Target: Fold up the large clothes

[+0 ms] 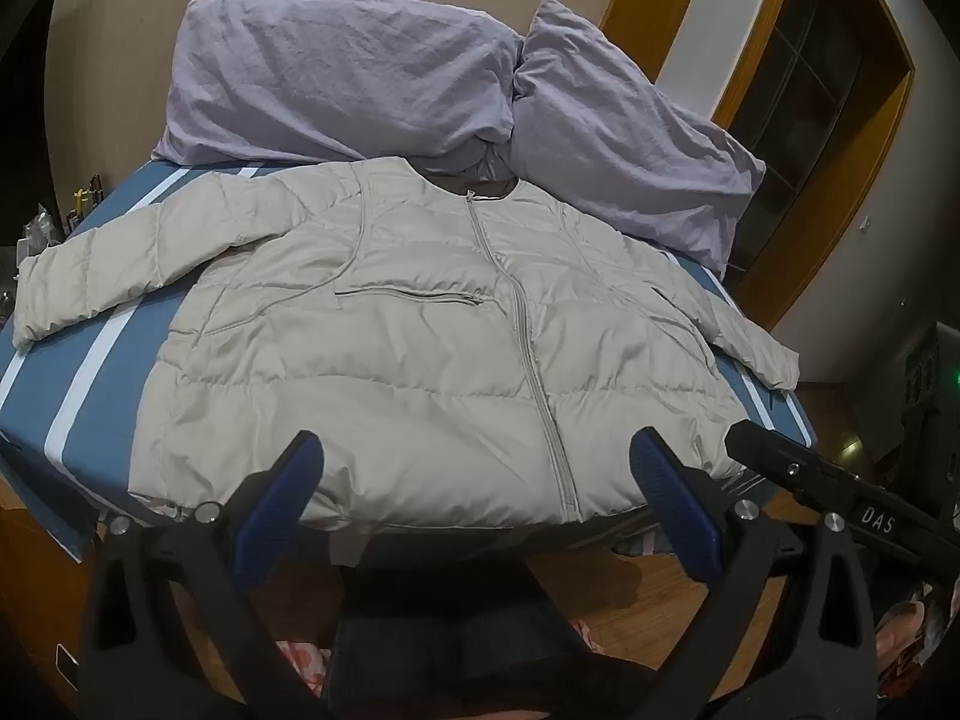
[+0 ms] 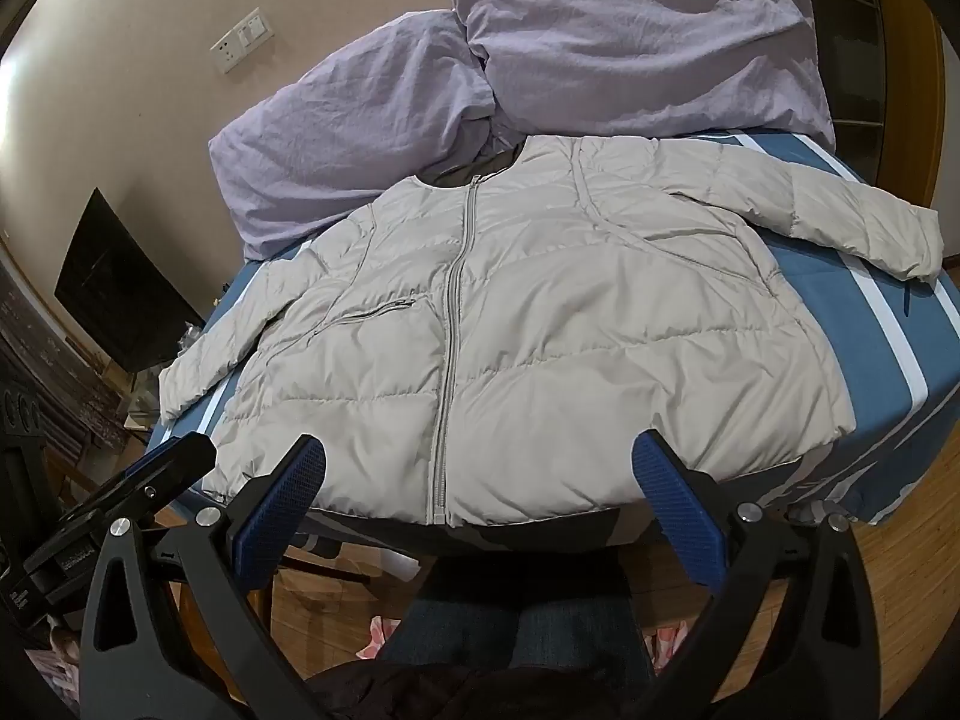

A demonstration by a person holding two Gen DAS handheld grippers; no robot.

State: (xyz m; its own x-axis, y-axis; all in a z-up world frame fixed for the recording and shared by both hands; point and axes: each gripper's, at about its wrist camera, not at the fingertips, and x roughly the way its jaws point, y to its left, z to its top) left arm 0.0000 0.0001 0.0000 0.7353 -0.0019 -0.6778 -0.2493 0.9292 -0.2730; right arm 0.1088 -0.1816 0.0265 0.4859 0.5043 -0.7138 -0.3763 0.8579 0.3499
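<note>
Puffy jacket spread flat on the bed, not yet folded.

The pale zipped jacket (image 1: 432,348) looks light, soft and slippery; sleeve cuffs suit gripping. Left tongs (image 1: 474,480) and right tongs (image 2: 477,480) gape wide, empty, near its hem.

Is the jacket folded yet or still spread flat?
Spread flat: the jacket lies front up on the bed, zipped, both sleeves stretched out sideways, nothing folded.

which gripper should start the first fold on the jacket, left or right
Probably either; it's near symmetric. Both the left gripper and right gripper hang open at the hem of the flat jacket. Each suits its own sleeve: left takes the left sleeve, right the other.
</note>
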